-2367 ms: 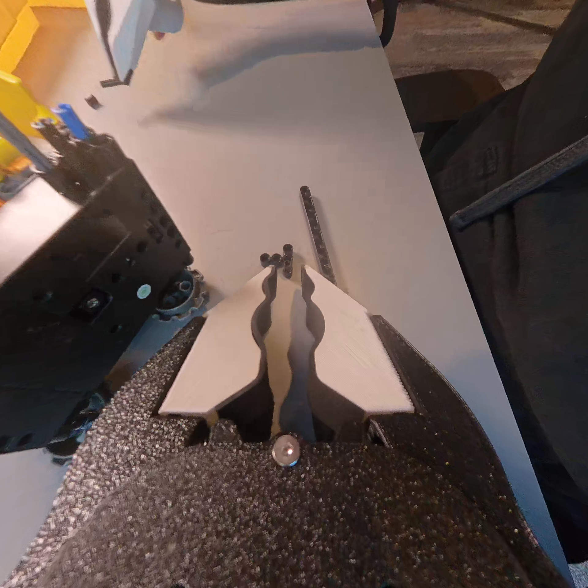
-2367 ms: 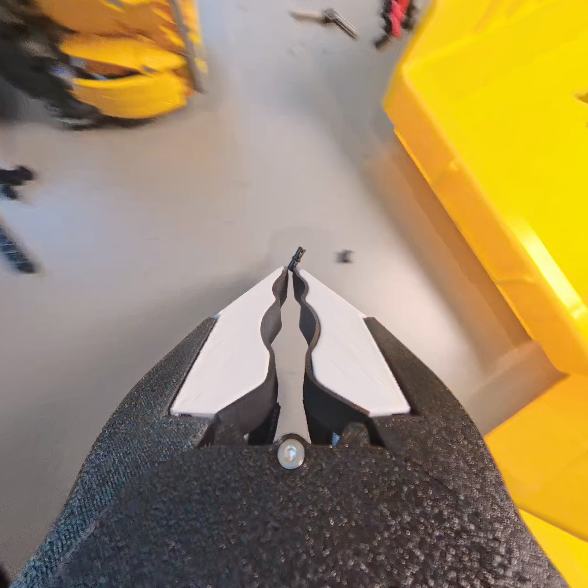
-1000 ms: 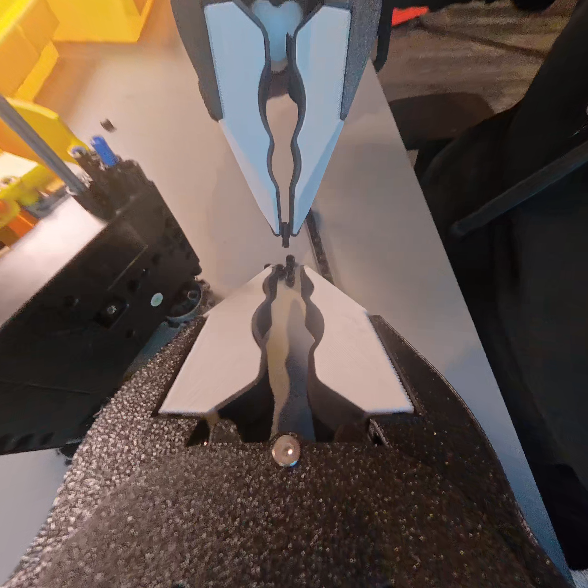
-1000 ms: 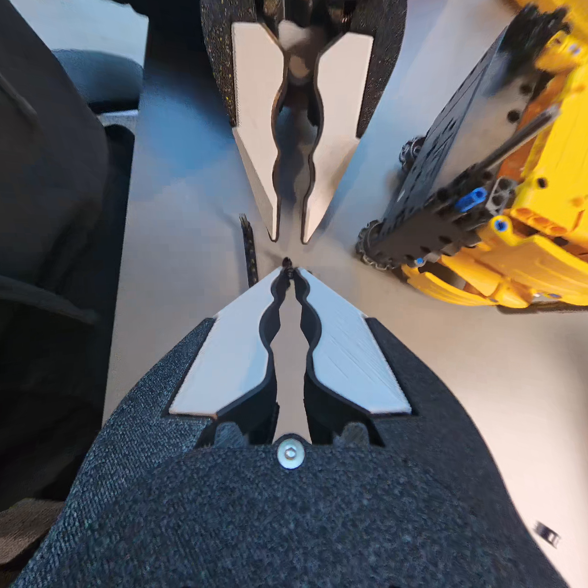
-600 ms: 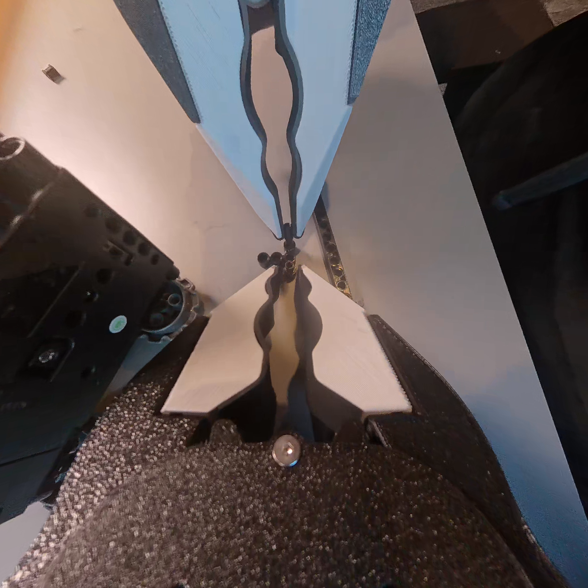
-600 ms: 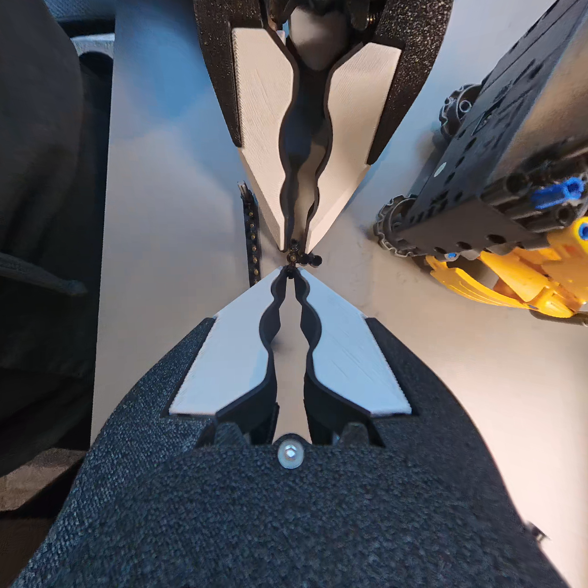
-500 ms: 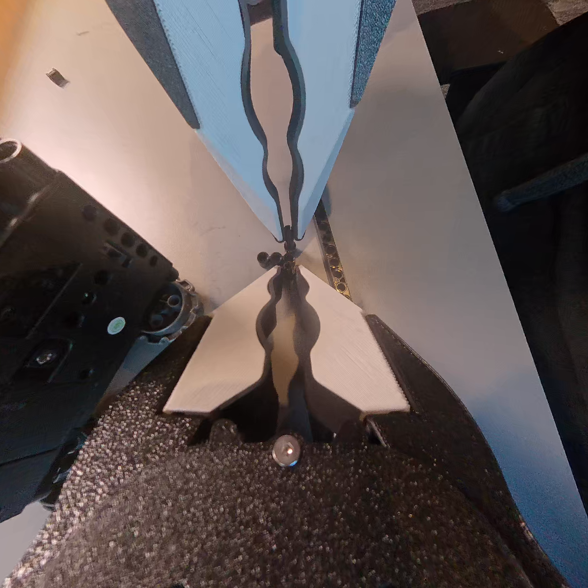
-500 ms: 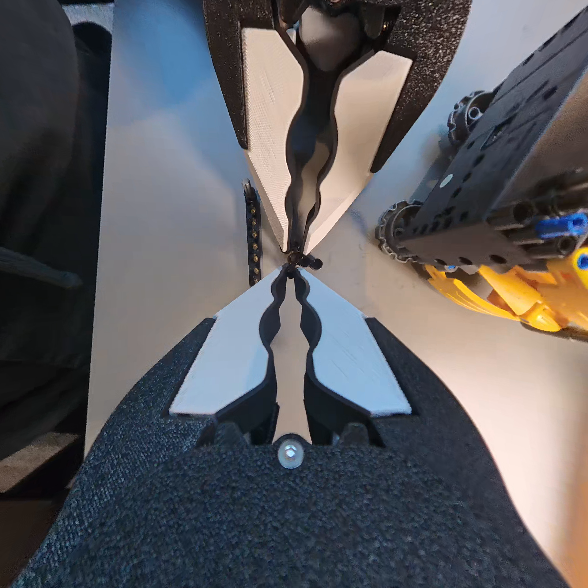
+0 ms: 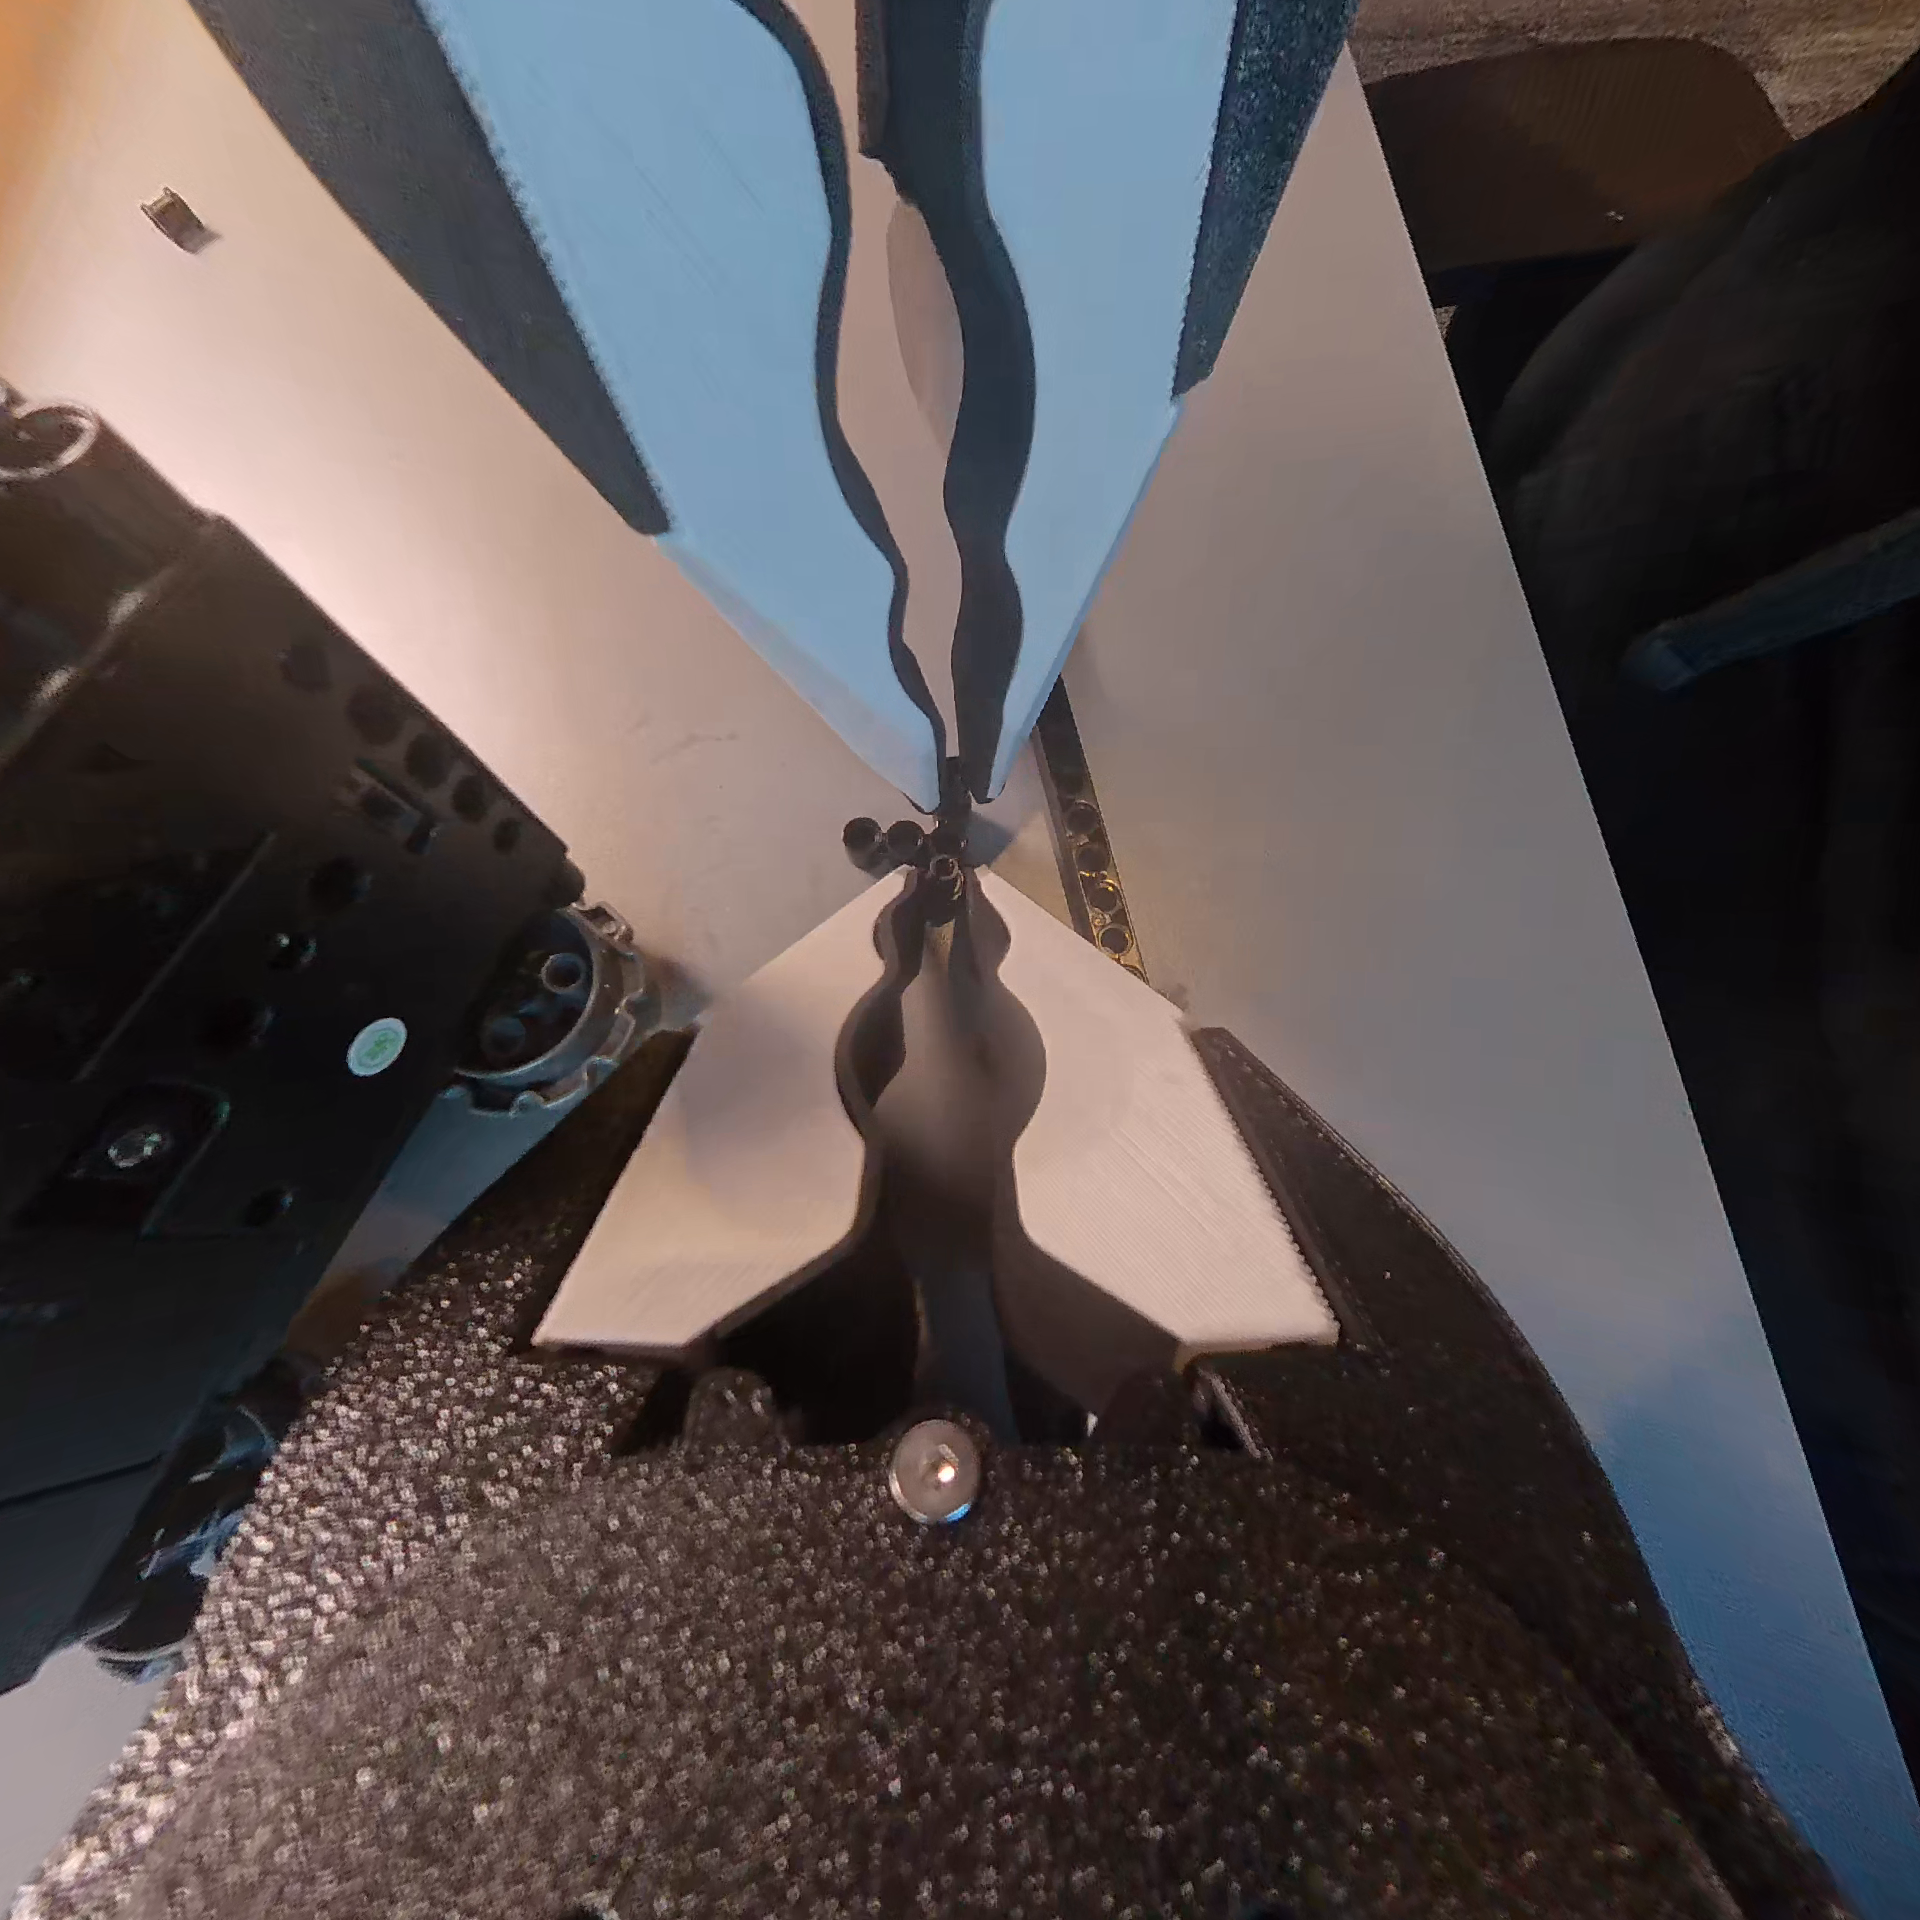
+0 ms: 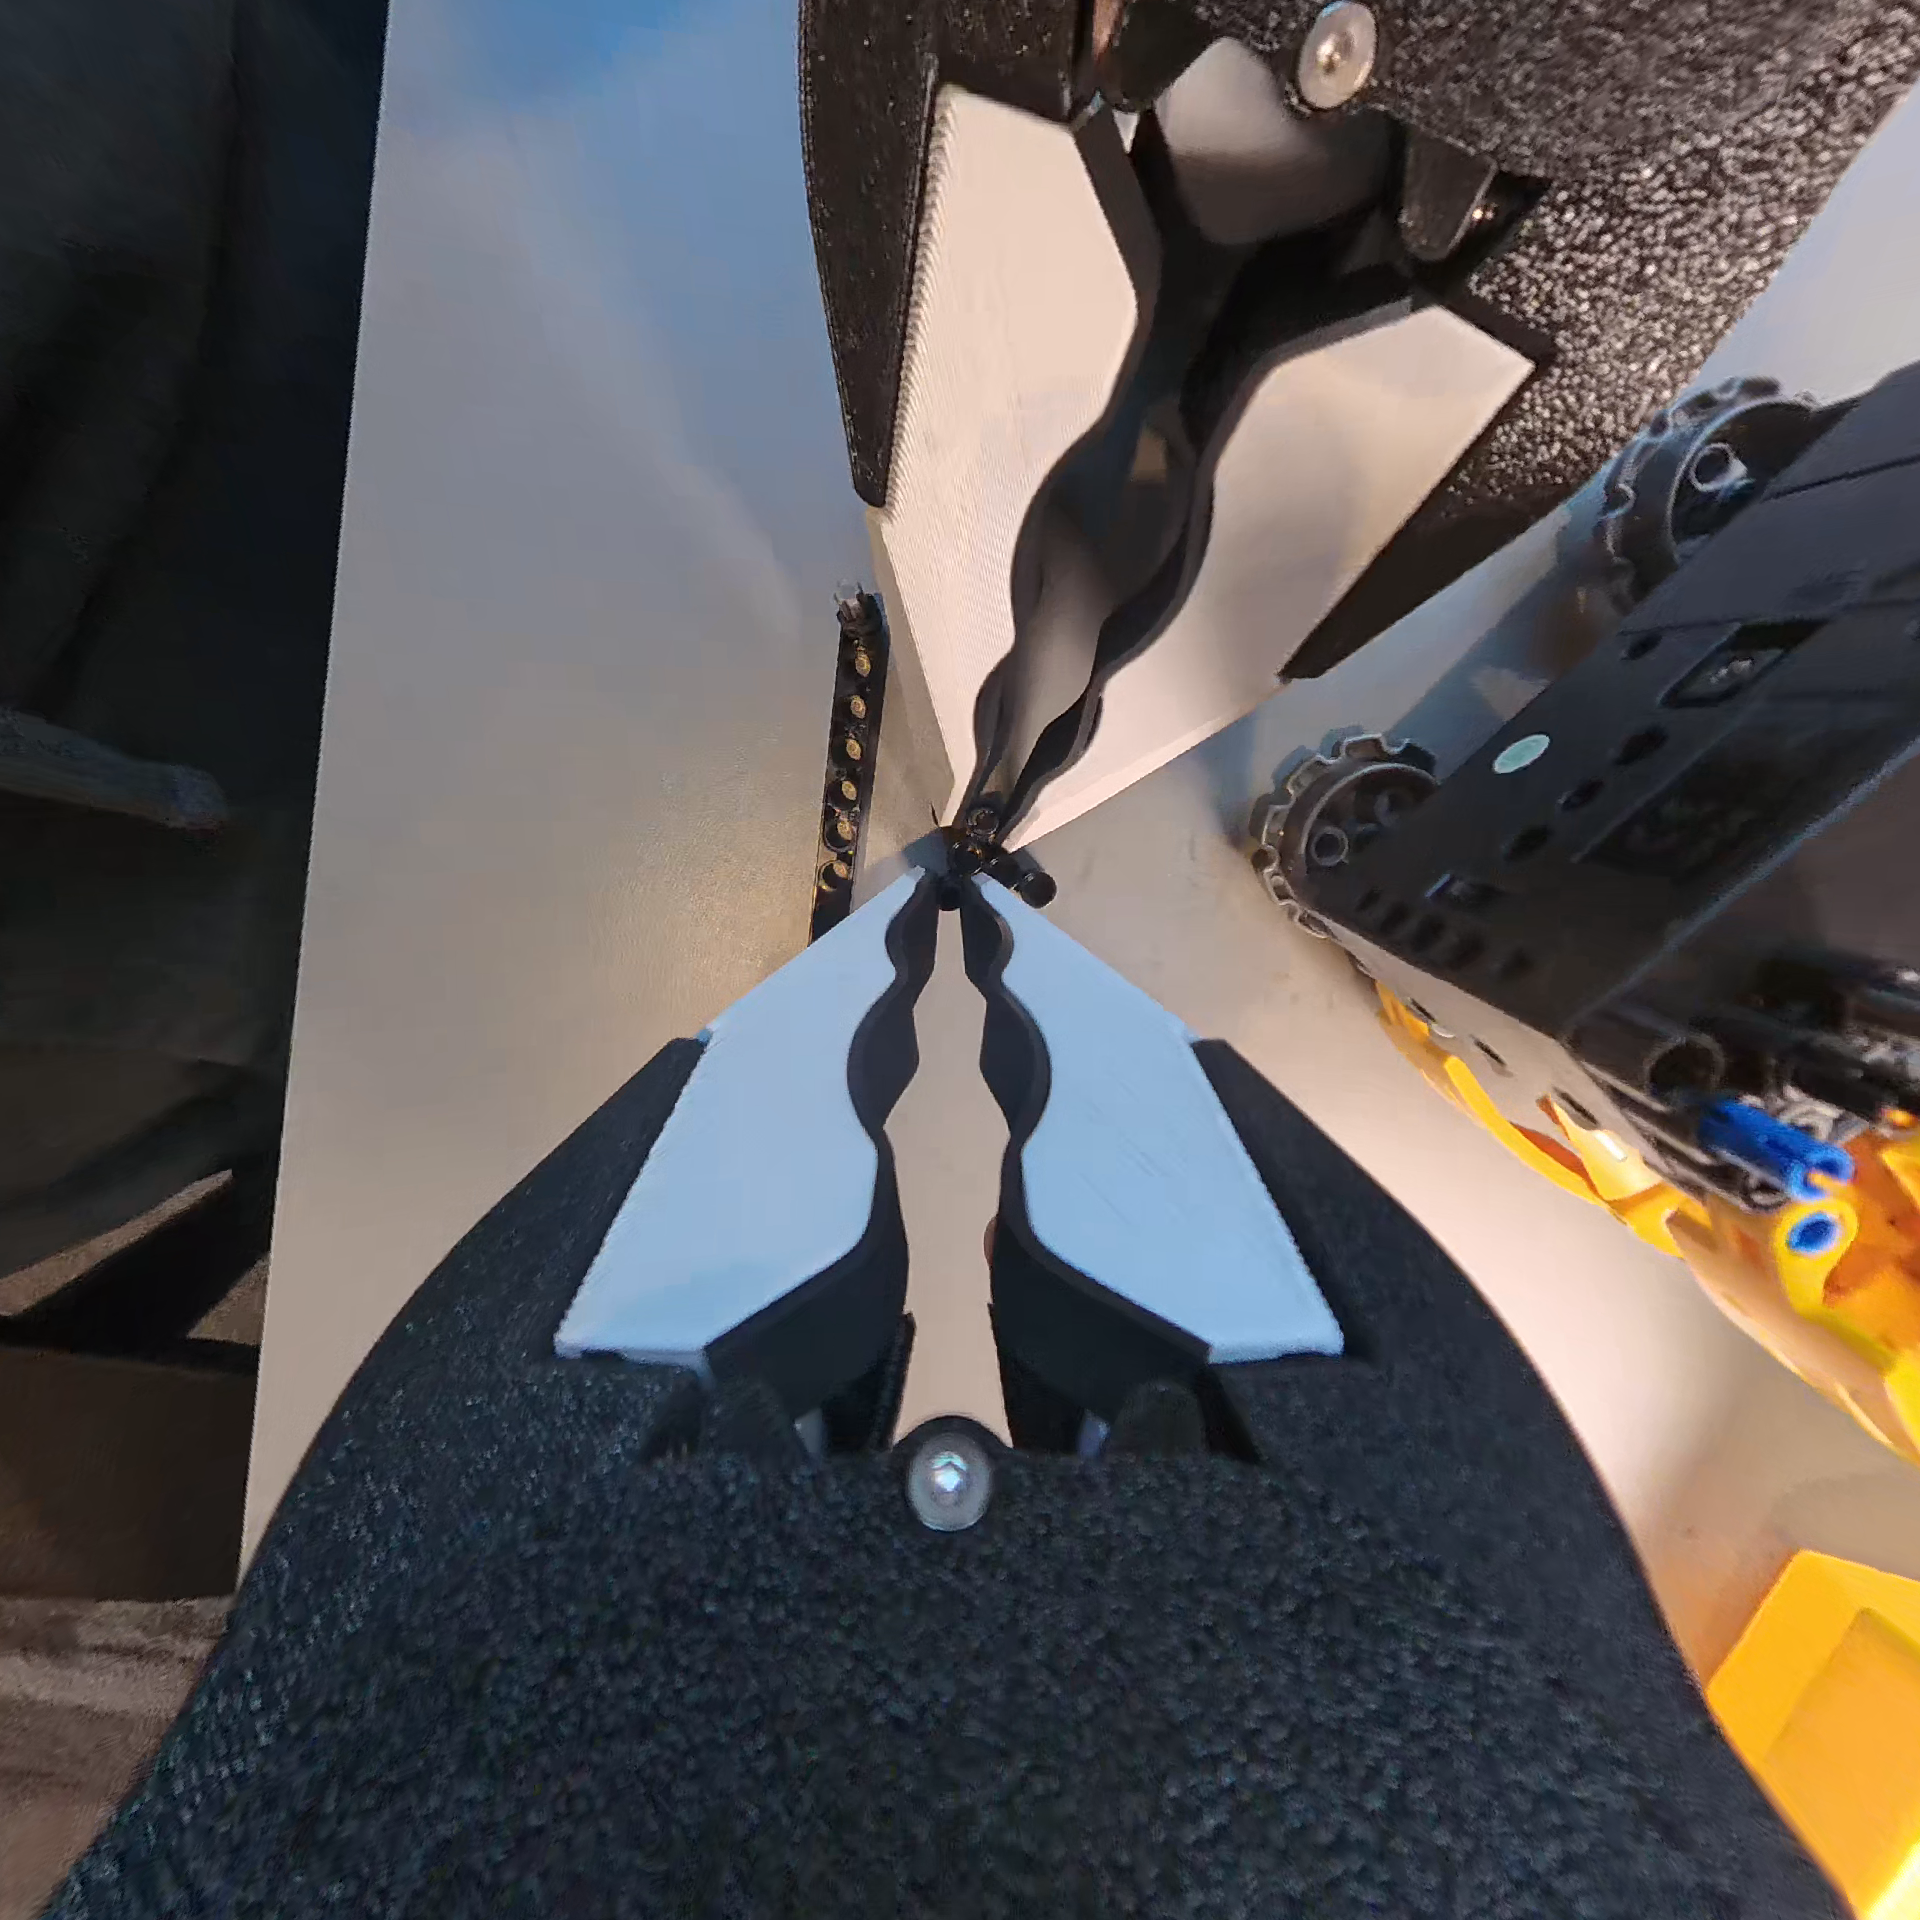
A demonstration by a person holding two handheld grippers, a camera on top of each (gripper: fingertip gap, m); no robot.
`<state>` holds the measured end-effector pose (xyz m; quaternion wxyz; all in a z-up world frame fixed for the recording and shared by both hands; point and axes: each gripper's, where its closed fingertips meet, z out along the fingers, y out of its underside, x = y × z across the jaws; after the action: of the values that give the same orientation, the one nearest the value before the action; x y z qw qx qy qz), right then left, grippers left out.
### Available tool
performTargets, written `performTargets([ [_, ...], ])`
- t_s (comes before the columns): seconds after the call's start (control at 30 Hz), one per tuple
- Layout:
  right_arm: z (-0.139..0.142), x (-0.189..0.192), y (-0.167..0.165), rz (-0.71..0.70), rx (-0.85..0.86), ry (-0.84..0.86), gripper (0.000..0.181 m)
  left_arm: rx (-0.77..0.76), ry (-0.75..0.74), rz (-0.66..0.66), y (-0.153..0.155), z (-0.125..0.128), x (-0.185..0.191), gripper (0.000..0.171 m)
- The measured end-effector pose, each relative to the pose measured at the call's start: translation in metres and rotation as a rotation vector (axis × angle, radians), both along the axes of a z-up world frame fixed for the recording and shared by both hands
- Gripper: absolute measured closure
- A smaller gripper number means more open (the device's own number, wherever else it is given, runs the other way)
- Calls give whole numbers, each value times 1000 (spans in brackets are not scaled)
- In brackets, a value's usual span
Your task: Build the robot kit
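Both tools (tips meeting) on connector (image 9: 914, 844)

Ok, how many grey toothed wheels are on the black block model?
2: one grey toothed wheel at the black block model's near corner, another farther back along it. Others may be hidden.

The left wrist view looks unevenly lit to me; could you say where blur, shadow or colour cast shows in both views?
Left wrist view: the right hand-held gripper is motion-blurred and blue-tinted, the black block deep in shadow; right wrist view: the table carries a blue sheen, the left hand-held gripper slightly soft.
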<state>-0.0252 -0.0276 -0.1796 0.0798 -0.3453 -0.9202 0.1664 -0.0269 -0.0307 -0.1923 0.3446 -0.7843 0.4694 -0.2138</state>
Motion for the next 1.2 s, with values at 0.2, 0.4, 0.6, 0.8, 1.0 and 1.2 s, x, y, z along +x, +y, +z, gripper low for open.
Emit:
performTargets([
  [0.2, 0, -1, -1, 42, 26, -27, 178, -5, -2, 0, 0, 0, 0, 167],
  [0.4, -1, 1, 0, 16, -14, -40, 178, 0, 1, 2, -1, 0, 0, 167],
  [0.6, -1, 0, 0, -28, -14, -25, 178, -9, -4, 21, -1, 0, -1, 167],
  [0.8, -2, 0, 1, -4, 52, -16, 178, -6, -3, 25, -1, 0, -1, 167],
  [1.0, -2, -1, -1, 33, 95, -30, 178, -3, -1, 38, -1, 0, -1, 167],
  [1.2, -2, 0, 0, -69, 13, -46, 178, -6, -3, 64, 0, 0, -1, 168],
])
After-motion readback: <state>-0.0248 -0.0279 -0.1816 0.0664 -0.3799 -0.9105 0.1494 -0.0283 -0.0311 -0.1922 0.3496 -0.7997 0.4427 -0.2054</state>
